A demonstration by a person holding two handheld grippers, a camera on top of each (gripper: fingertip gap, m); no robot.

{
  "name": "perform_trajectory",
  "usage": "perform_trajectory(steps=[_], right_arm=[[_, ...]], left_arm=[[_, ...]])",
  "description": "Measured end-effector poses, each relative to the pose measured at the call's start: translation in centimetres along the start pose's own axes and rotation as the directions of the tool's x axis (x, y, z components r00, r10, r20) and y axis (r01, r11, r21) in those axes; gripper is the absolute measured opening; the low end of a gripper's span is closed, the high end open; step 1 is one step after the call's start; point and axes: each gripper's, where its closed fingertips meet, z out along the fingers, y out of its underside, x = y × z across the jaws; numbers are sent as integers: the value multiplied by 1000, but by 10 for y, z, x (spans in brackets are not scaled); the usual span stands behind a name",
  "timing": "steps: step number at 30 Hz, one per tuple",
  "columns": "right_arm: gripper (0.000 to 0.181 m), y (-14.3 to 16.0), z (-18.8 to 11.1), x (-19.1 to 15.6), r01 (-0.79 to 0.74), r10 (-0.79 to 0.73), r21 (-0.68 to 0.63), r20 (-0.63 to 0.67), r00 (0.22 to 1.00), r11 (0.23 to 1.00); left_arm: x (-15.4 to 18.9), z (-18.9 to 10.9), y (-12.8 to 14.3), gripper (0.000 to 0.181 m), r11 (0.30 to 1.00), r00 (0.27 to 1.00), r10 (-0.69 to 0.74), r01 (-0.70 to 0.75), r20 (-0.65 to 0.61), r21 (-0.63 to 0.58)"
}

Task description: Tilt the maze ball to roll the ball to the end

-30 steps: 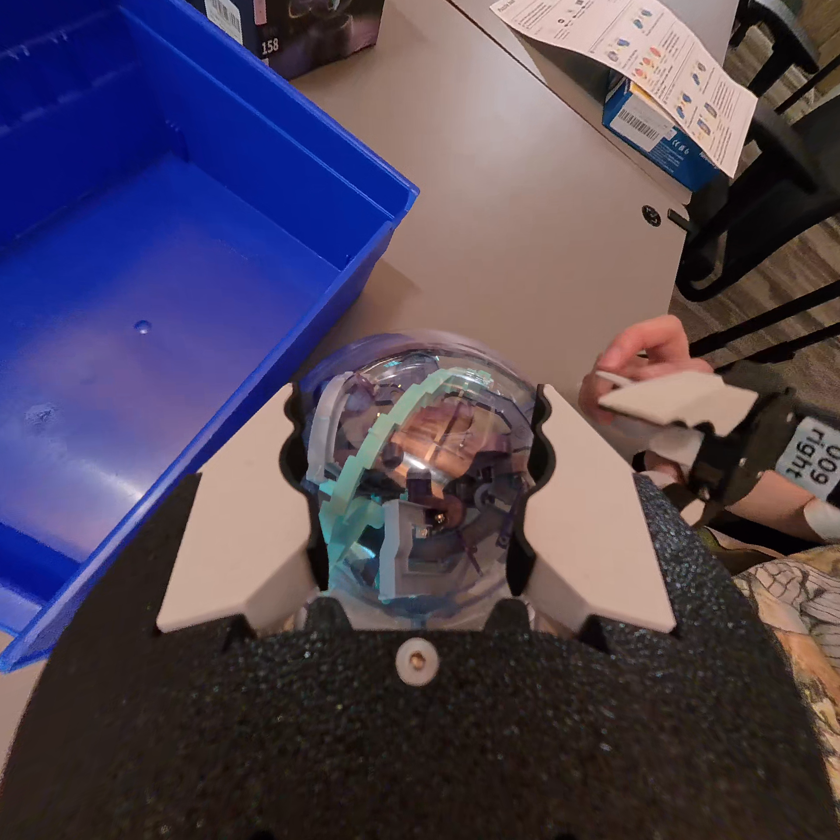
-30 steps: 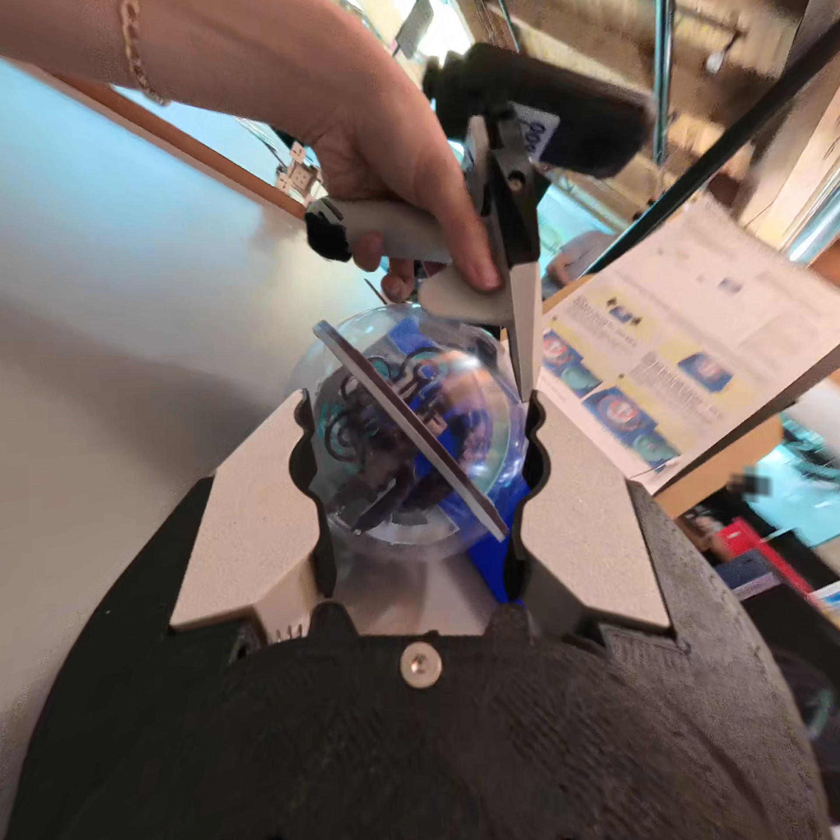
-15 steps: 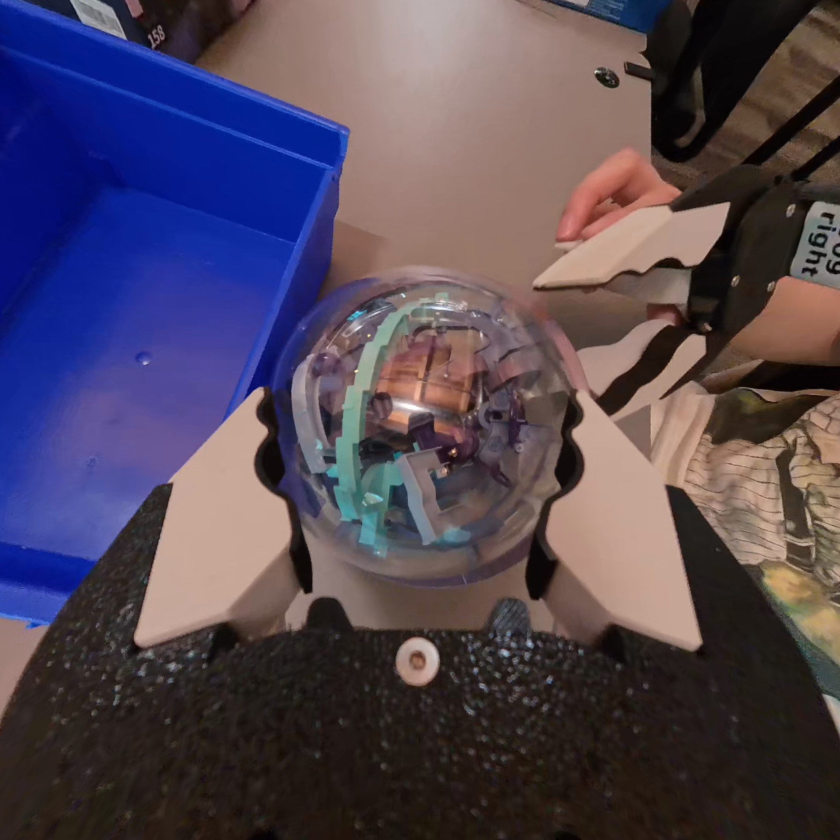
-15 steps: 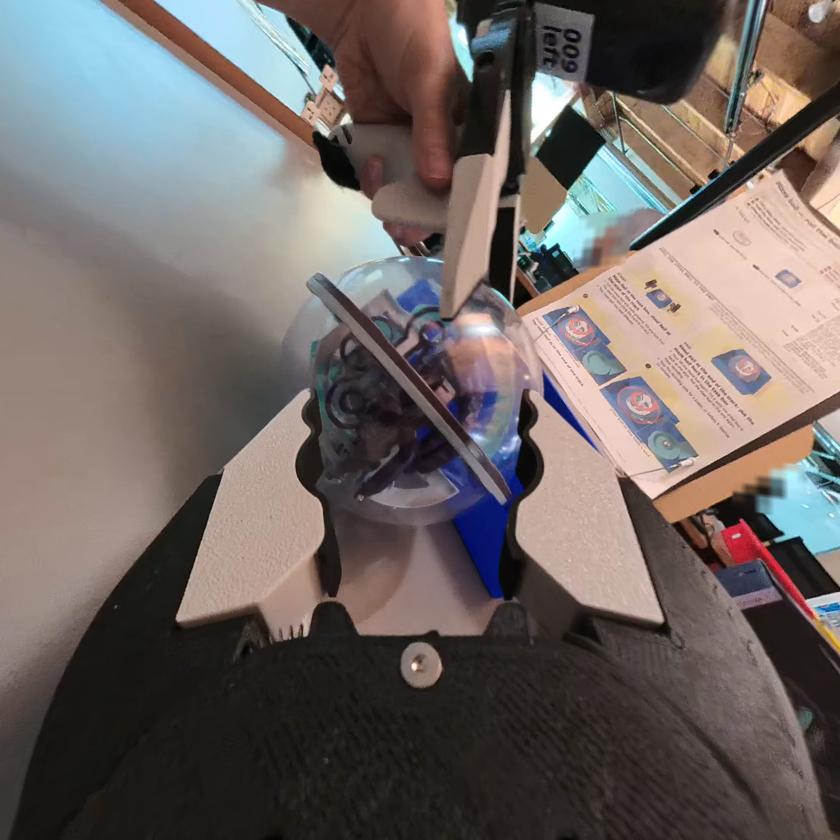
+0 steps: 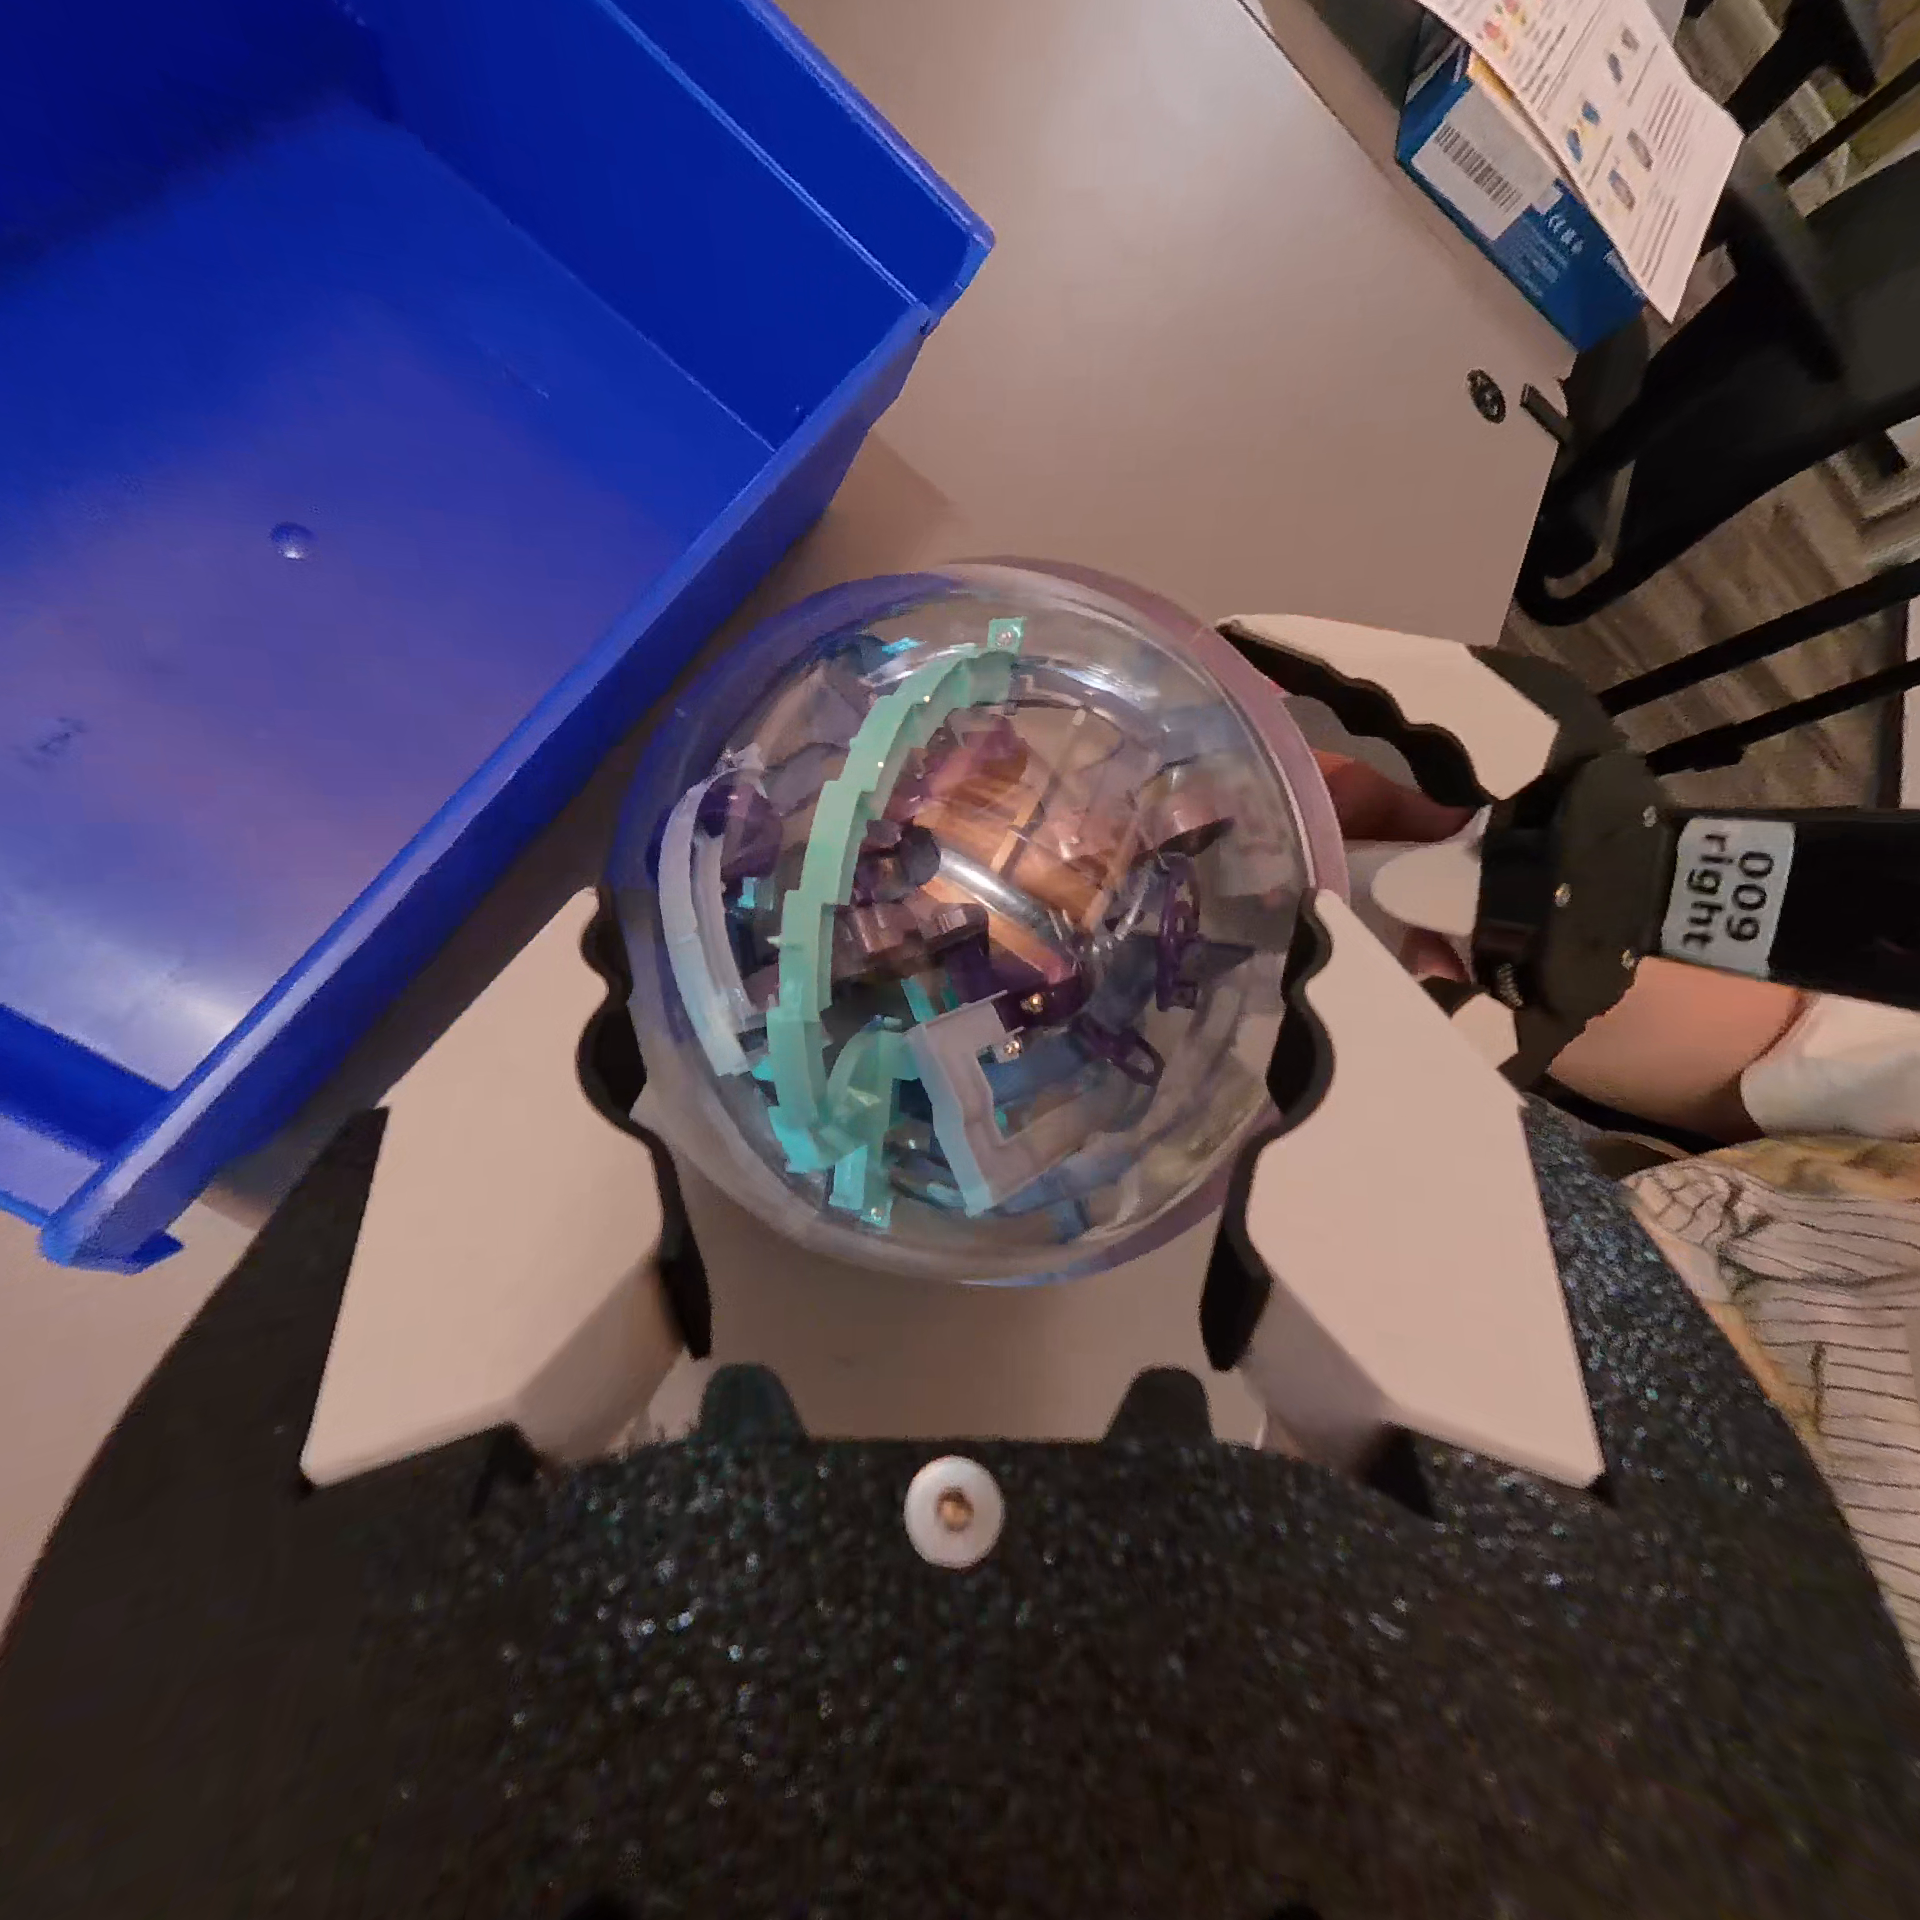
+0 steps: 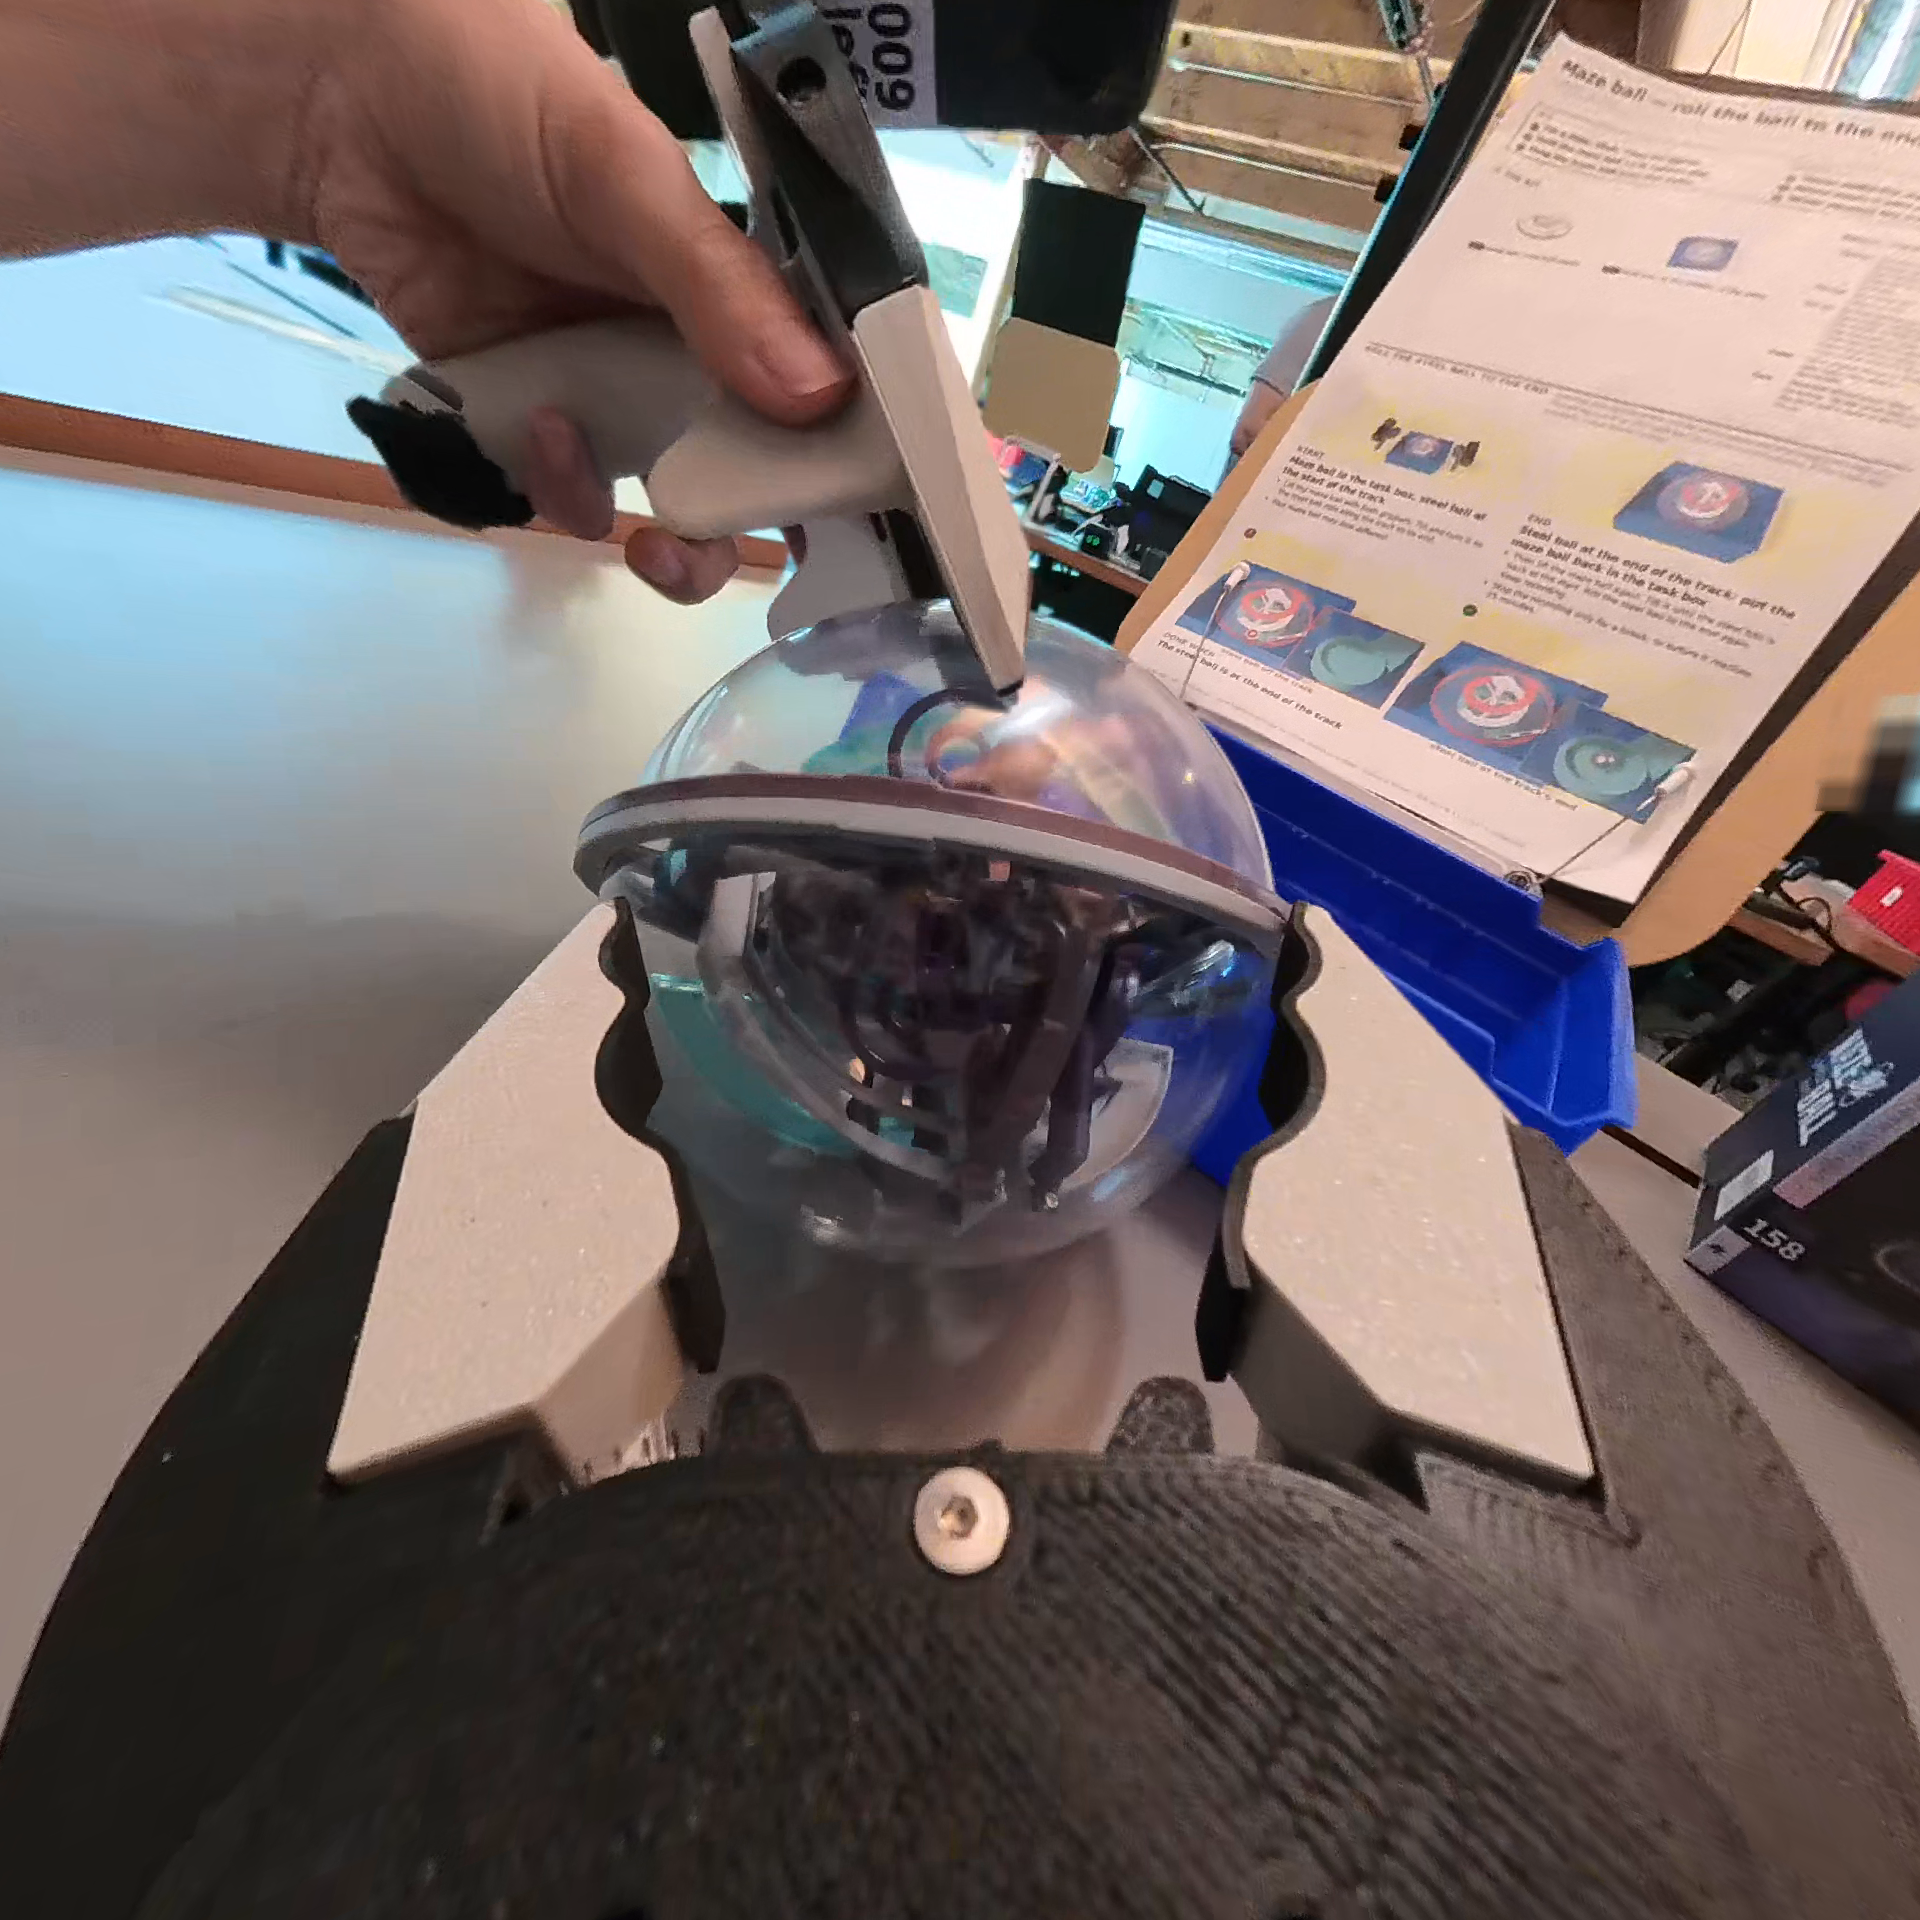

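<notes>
Two grippers bear on one clear maze ball (image 5: 961, 925), held just above the beige table (image 5: 1195, 312). Left gripper (image 5: 951, 904) comes at the sphere from above; its pale fingers (image 5: 499, 1174) sit either side of the ball's lower half, grasping it. Right gripper (image 6: 951, 940) comes in from the sphere's right side; its fingers (image 6: 1371, 1226) bracket the ball just under the grey equator ring (image 6: 935, 821), also clamped on it. In the right wrist view, a finger tip of the left gripper (image 6: 1003, 675) touches the upper dome. A person's hand (image 6: 499, 239) grips that tool's handle.

Inside the shell: teal, grey and purple track pieces. The small rolling ball cannot be made out with certainty.

Surroundings, left wrist view: a blue bin (image 5: 862, 343) stands on the table to the left of the sphere, its near corner just beside the shell; the ball lies outside it. Farther right, a blue carton (image 5: 1517, 208) lies under a printed sheet (image 5: 1600, 125). Chair legs (image 5: 1714, 416) stand beyond the table edge.

Right wrist view: an instruction sheet (image 6: 1558, 468) on a board leans behind the bin, and a dark box (image 6: 1818, 1195) sits on the table at near right. Nothing lies between either gripper and the sphere.
</notes>
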Motion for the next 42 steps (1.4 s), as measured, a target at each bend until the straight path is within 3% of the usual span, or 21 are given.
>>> perform_trajectory(steps=[5, 10, 12, 14, 18, 27, 42], right_arm=[[118, 6, 0, 4, 25, -23, -37, 65, 998, 999], [116, 9, 1, 8, 23, -19, -50, 82, 996, 998], [116, 10, 1, 9, 36, -32, -56, 79, 996, 998], [116, 11, 2, 9, 42, -37, -63, 79, 996, 997], [112, 20, -2, 6, 23, -15, -91, 81, 997, 996], [117, 29, 4, -8, 15, -2, -110, 118, 993, 994], [113, 24, 4, -10, 173, -128, -131, 294, 947, 976]], left_arm=[[1, -1, 9, 126, 987, 988, 153, -151, 27, -59], [7, 0, -26, 124, 954, 955, 291, -294, 52, 59], [9, 8, -23, 113, 954, 954, 300, -300, 3, 9], [5, 16, -19, 121, 958, 958, 285, -285, -11, -34], [2, 13, -17, 121, 964, 964, 266, -266, -5, 4], [-4, -5, -4, 121, 982, 995, 103, -102, 7, 156], [-8, -19, 5, 121, 922, 1000, 6, -1, -13, 386]])
